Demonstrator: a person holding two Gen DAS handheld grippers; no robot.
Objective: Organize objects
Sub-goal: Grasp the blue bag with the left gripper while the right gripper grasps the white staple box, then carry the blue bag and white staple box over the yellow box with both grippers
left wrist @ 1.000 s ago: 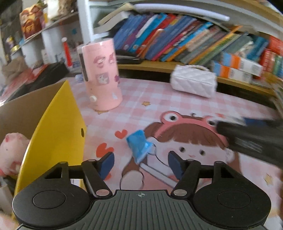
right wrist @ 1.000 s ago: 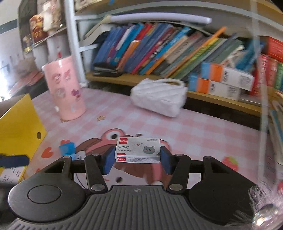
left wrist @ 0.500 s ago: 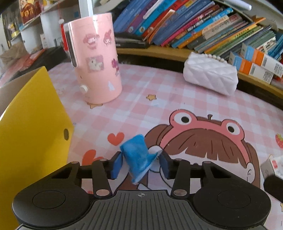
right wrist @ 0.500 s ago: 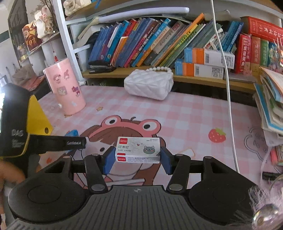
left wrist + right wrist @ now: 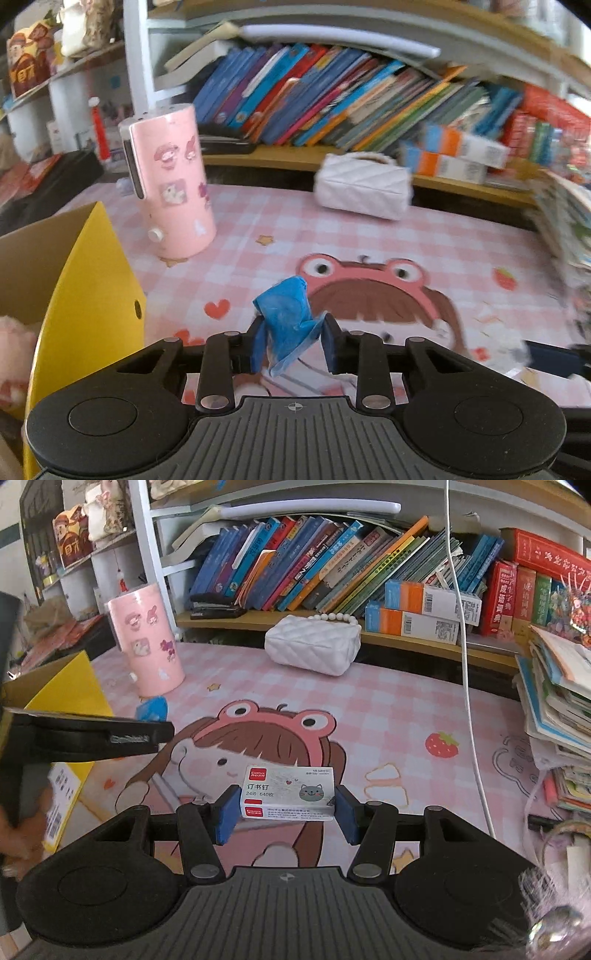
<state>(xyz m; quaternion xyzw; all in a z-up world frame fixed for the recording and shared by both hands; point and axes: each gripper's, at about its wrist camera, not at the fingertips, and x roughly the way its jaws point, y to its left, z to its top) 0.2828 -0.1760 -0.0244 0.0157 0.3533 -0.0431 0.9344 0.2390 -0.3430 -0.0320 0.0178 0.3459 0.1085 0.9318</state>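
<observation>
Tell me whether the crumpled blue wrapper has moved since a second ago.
Yes. The blue wrapper lay on the cartoon mat, ahead of the left claw; now it sits pinched between the just-closed jaws, lifted off the mat.

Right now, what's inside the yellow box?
In the yellow box, only a pink fluffy toy shows at the left wrist view's edge. The box's wall and the frame edge hide the rest.

Staple box (image 5: pixel 289 793) face reads "订书钉" and "24/6 640枚", with a red "Comix" brand tag top left and again on its lower edge; red book (image 5: pixel 553 559) on the shelf reads "成语词典" on spine; other print too small or blurred.
</observation>
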